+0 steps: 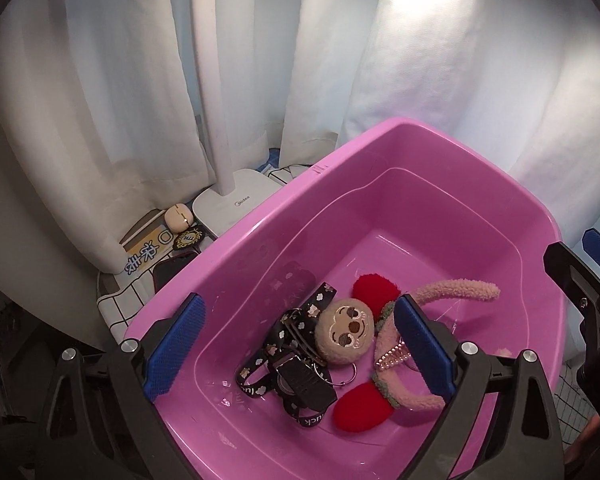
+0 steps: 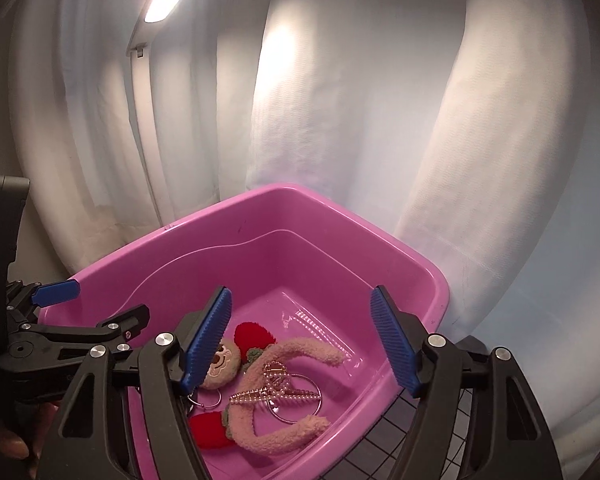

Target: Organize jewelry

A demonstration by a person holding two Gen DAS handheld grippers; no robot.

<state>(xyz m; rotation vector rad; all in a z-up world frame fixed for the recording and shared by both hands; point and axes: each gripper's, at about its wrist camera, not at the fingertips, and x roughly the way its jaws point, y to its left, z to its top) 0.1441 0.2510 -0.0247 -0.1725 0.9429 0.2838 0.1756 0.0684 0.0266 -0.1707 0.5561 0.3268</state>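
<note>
The jewelry is lying in the pink plastic bin (image 2: pixel 428 280) already — a beaded, pearly hair clip (image 2: pixel 274 390) is resting across the body of a plush monkey keychain (image 2: pixel 284 396), with a large metal ring (image 2: pixel 296 400) showing around and under it. Beside the monkey's face, in the left wrist view, a black patterned lanyard (image 1: pixel 288 340) with a dark clip is sitting coiled on the bin floor, touching the plush. All of it is gathering toward the near end of the bin; the far end is bare.

Both tools are hovering above the bin with their blue pads spread apart and nothing between them: the left gripper (image 1: pixel 300 344) is looking down over the lanyard and monkey, the right gripper (image 2: pixel 300 344) over the clip and ring. Each is released and holding nothing.

Judging from this, the collecting seems largely done — several pieces are sitting inside. Whether more pieces are waiting outside the bin cannot be told; beyond it only a white lamp base (image 1: pixel 236 200), a small round object and some cards on a grid-patterned cloth (image 1: pixel 116 308) are showing, by the white curtain (image 1: pixel 140 80).
</note>
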